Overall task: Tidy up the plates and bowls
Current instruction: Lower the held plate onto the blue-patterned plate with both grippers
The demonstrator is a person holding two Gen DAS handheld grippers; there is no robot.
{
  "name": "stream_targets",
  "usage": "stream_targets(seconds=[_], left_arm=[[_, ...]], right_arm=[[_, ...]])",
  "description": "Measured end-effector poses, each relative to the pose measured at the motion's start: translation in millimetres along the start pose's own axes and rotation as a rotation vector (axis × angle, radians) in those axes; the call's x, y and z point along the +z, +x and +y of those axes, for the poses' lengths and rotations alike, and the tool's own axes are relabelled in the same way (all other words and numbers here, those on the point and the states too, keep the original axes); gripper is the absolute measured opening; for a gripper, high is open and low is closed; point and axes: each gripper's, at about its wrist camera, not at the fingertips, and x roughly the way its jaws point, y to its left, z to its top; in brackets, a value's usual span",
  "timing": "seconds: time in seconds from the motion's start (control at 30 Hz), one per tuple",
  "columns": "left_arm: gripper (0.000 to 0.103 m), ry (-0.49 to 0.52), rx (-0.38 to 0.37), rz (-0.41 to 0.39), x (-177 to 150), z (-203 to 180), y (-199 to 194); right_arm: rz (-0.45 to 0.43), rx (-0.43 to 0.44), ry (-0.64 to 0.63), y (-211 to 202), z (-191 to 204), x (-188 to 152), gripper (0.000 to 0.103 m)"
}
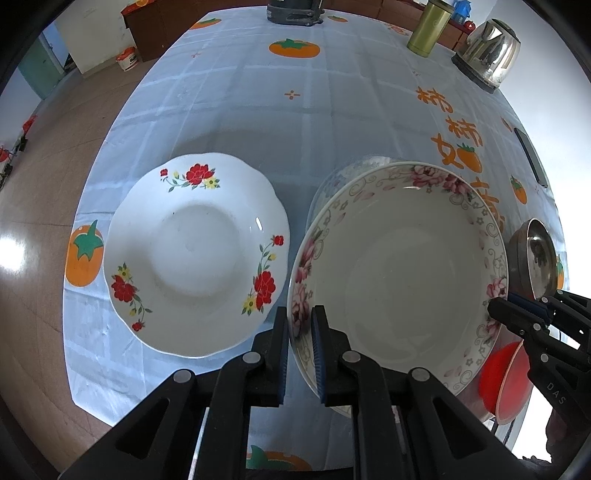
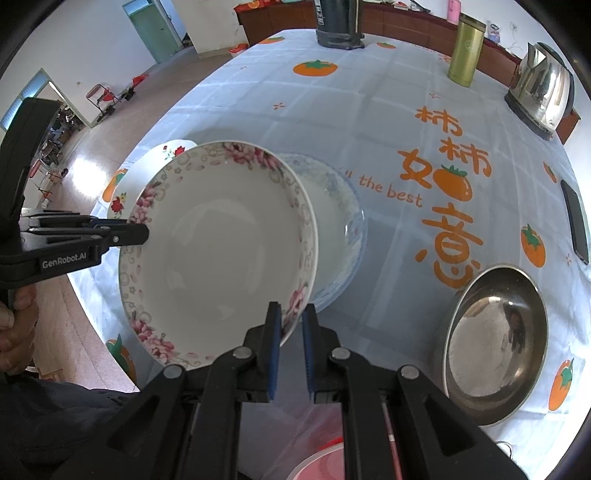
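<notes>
Nearest item: a red bowl (image 1: pixel 504 384) low at the bench's near edge, partly hidden behind the right tool; whether it rests on the bench or below it cannot be told.

Pink-rose bowl (image 1: pixel 399 273) is held clear of the cloth, tilted, by both tools at once. Left tool (image 1: pixel 301 354) is clamped on its near-left rim, pads pinching the flowered band. Right tool (image 2: pixel 291 350) is clamped on the near-right rim in the same way. Both point steeply down. A hand (image 2: pixel 16 325) grips the left tool's handle, seen at the left edge of the right wrist view.

Directly under and behind the held bowl sits a blue-patterned bowl (image 2: pixel 343 229) on the bench, its right half exposed. To the left, a scalloped white plate with red flowers (image 1: pixel 195 254) lies flat, just beside the held bowl's rim. To the right, a steel bowl (image 2: pixel 495 343) rests near the bench's right edge.

Further right, a dark phone (image 2: pixel 576 225) lies flat. At the far end: a green-gold flask (image 2: pixel 465 53), a steel kettle (image 2: pixel 541 88) on its base, and a dark appliance (image 2: pixel 338 24), top cropped.

Bench (image 2: pixel 369 110) carries a pale blue checked cloth printed with orange persimmons and orange characters. Beyond it, tiled floor (image 2: pixel 122 122), a green door (image 2: pixel 151 26) and a dark wood sideboard along the far wall.
</notes>
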Motion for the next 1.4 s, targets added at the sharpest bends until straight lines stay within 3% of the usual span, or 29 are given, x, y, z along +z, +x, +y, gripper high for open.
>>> stream_targets(seconds=[1.4], left_arm=[[0.013,0.048,0.020,0.015,41.4,-23.2,25.5]], right_arm=[[0.046,-0.067,0.012,22.3,-33.6,31.3,0.012]])
